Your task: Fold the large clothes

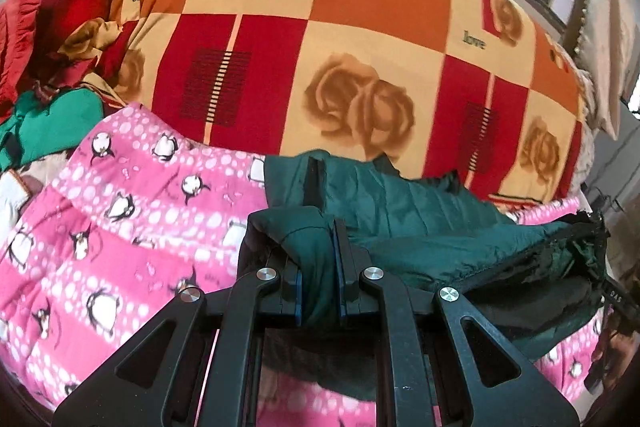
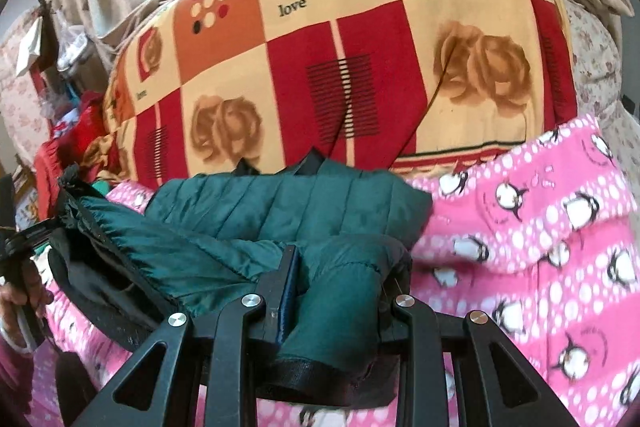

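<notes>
Left wrist: both grippers' fingers [image 1: 319, 251] [image 2: 334, 267] clamped on green jacket [image 1: 420, 223].

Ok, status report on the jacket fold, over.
Left gripper and right gripper both shut on green jacket. Jacket lifted over pink penguin blanket. Nothing in the way.

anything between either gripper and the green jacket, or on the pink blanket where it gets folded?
Nothing visible. The left gripper and right gripper are both shut on the green quilted jacket, fabric directly between the pads. The penguin-print pink blanket beneath shows no loose items; the rose-print quilt sits behind it.
</notes>
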`<state>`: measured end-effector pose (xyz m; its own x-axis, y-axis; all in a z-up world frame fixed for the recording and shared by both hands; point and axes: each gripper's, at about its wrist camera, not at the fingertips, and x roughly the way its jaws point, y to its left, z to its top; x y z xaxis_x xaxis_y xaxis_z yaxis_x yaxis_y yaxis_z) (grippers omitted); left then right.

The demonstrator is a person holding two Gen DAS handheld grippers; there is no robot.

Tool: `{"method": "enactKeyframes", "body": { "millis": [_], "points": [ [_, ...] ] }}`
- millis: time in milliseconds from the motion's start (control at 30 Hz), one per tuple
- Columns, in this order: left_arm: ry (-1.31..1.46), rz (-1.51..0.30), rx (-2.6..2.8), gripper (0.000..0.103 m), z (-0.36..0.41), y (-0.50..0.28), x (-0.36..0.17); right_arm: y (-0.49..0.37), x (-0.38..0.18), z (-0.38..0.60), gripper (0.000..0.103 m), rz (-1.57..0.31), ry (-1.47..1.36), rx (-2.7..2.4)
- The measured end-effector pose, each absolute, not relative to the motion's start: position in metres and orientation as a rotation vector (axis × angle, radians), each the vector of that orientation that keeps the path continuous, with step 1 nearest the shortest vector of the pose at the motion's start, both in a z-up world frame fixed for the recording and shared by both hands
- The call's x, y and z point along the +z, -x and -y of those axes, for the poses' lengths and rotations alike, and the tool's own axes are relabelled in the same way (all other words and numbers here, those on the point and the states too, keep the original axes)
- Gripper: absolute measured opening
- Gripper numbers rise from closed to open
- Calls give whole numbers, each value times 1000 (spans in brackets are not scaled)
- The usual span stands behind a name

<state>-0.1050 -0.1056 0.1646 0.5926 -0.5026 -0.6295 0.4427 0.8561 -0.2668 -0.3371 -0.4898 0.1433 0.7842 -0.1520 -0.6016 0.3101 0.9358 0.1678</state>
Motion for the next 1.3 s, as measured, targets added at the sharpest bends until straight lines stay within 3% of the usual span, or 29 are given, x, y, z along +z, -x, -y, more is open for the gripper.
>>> {"method": "enactKeyframes", "body": {
  "millis": [500, 867, 967, 1100, 1300],
  "points": [
    [117, -865, -447, 11, 155, 5, 128, 236, 124, 547, 27, -699, -294, -305],
    [233, -953, -446, 18, 165, -34, 91, 189, 61, 580, 31, -733, -440, -373],
    [233, -951, -491, 32, 161, -32, 99, 188, 60, 584, 34, -726, -472, -369],
    [257, -883, -499, 80, 144, -18, 119, 188, 62, 588, 36, -716, -510, -362],
    [272, -780, -494, 83, 131, 7, 139, 191, 64, 585, 42, -689, -535, -386]
  ]
}}
